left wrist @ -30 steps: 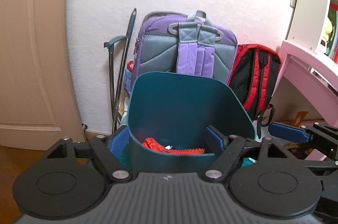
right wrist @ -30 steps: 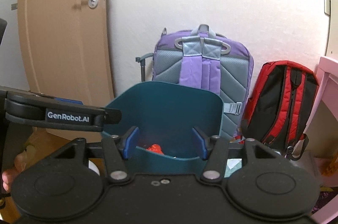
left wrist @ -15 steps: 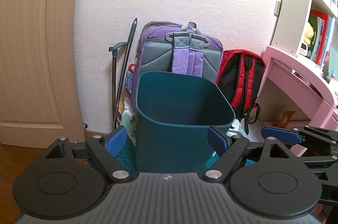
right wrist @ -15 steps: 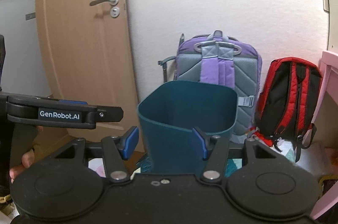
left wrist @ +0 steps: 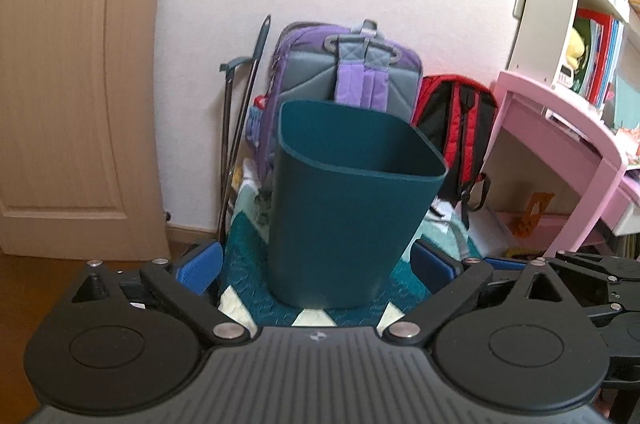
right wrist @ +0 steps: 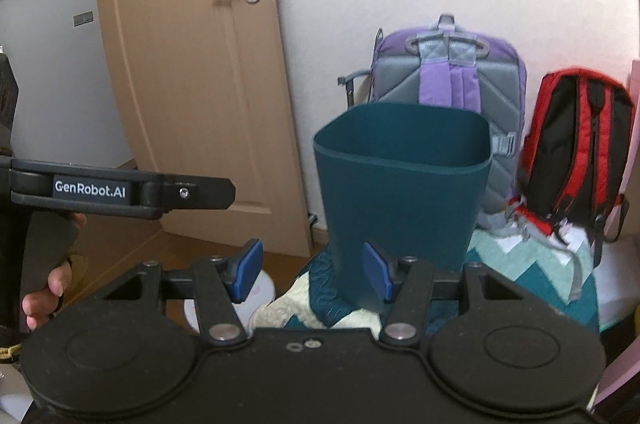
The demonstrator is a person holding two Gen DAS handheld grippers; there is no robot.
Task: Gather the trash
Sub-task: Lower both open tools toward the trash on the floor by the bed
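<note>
Bin: the teal wastebasket (left wrist: 352,208) stands upright on a teal patterned rug (left wrist: 244,264), in front of the purple backpack (left wrist: 348,72) and red backpack (left wrist: 456,120) by the wall.
My left gripper (left wrist: 316,266): jaws have just been opening and now stand wide; the bin's base shows between the blue pads but neither pad touches it.
My right gripper (right wrist: 314,270): jaws partly spread, nothing gripped; the bin sits behind the right-hand pad.
Trash: none visible from this low angle; I cannot see inside the bin, so its contents are uncertain.
Risk: I judge a careless push forward could tip the tall, narrow-based bin on the soft rug.
Left view only: pink desk (left wrist: 560,128) and bookshelf (left wrist: 596,4).
Right view only: my hand (right wrist: 44,296) on the left gripper's handle, and a white round object (right wrist: 256,292) on the floor.
</note>
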